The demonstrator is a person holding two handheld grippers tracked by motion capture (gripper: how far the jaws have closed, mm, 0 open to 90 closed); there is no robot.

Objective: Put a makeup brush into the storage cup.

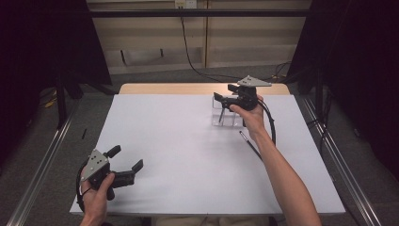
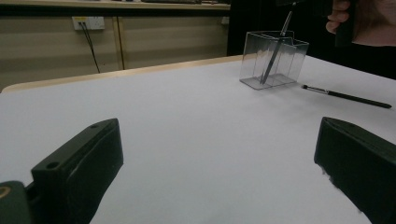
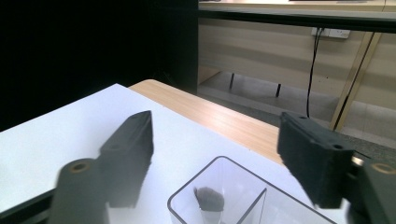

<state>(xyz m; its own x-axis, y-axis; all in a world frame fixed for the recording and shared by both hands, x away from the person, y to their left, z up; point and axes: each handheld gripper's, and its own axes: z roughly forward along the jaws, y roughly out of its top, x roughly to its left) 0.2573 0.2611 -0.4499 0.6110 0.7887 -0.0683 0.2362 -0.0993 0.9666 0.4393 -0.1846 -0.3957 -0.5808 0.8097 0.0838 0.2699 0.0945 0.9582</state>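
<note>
Brush dropped in organizer, second one waiting

Table (image 1: pixel 188 155) white. Clear organizer (image 2: pixel 273 65), divided into compartments, holds one makeup brush (image 2: pixel 275 53) leaning bristles-up. Right gripper (image 1: pixel 226 101) hovers above it, jaws apart, nothing between. Left gripper (image 1: pixel 127 165) idle near front-left, jaws apart, empty. Likely next: grab second brush (image 2: pixel 348 96) lying flat beside organizer.

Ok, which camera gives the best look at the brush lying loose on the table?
The left gripper view: the loose brush lies full length there, unblocked, right of the clear box. The high view shows a thin dark line partly behind the person's forearm.
</note>
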